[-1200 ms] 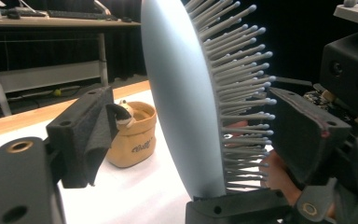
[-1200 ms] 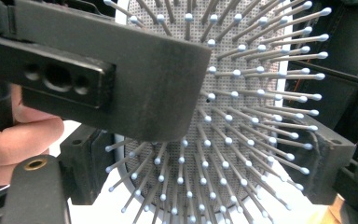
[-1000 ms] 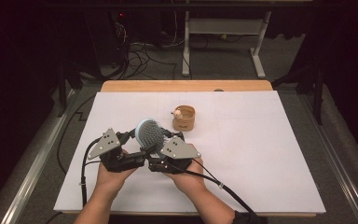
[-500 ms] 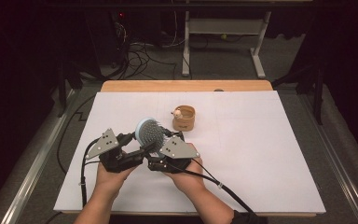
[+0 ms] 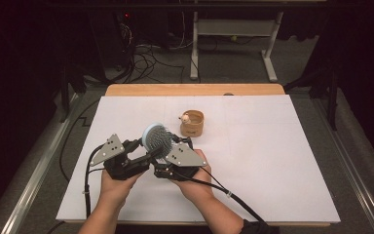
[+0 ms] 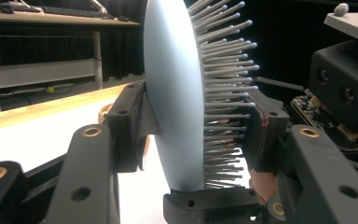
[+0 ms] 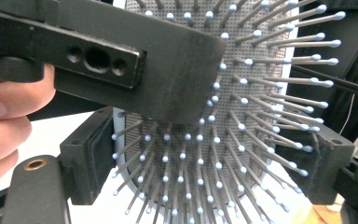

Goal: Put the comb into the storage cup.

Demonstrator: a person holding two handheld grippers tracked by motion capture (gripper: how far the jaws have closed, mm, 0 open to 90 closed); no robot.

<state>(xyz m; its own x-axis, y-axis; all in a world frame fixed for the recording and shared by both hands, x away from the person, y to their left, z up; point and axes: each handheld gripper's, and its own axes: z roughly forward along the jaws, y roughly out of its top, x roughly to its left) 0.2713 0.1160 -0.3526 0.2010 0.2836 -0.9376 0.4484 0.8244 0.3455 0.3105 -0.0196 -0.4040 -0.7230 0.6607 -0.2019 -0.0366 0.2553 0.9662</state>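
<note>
Pale-blue plastic, the brush [image 5: 157, 138] is hanging above the white counter [image 5: 272, 161], gripped between both hands; the left tongs [image 5: 145, 147] have just been closing and are now pinching the head front to back, one pad on the smooth back, the other among the bristles [image 6: 223, 88]; the right tongs [image 5: 169, 152] are clamping the head by its edges; it is probably light and stiff, its back slick, its bristles springy, so the rim is likely offering the surest hold; a wooden cup [image 5: 192, 123] is standing just beyond.
</note>
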